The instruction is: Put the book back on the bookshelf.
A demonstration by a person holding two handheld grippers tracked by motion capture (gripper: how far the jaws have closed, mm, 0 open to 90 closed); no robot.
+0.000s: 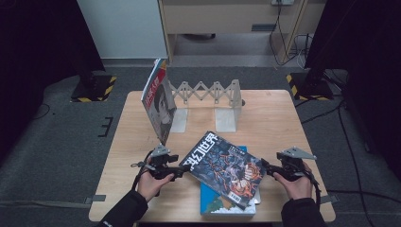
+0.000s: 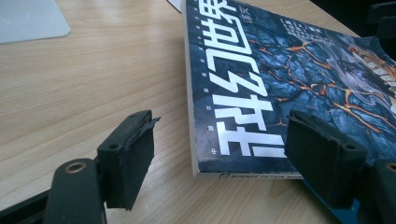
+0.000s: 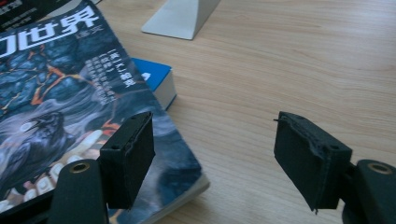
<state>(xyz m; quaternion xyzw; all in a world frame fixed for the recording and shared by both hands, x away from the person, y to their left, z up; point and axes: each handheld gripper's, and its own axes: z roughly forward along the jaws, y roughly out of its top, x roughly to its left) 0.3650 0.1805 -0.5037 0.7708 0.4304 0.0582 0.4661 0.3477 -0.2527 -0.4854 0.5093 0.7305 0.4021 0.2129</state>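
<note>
From the high view, a dark magazine (image 1: 223, 168) lies askew on top of a blue book (image 1: 222, 204) near the front edge of the desk (image 1: 274, 118); the left gripper (image 1: 185, 168) sits right at the magazine's left corner, the right gripper (image 1: 263, 164) just off its right edge, both held by hands coming in from the bottom; further back there's a white rack (image 1: 210, 101) with another magazine (image 1: 158, 101) propped against its left end, leaning.

Left gripper view: jaws spread wide, and the dark magazine's corner (image 2: 243, 140) pokes in between them; the right-hand jaw looks like it's over the cover, the other one is out over bare desk (image 2: 93, 79); can't tell if either pad actually touches the paper.

Right gripper view: jaws spread here too, nothing pinched; one jaw sits over the magazine's (image 3: 60, 112) edge, the other over bare wood (image 3: 289, 60); the blue book (image 3: 156, 79) peeks out from under the magazine, and a foot of the rack (image 3: 180, 16) shows up top.
</note>
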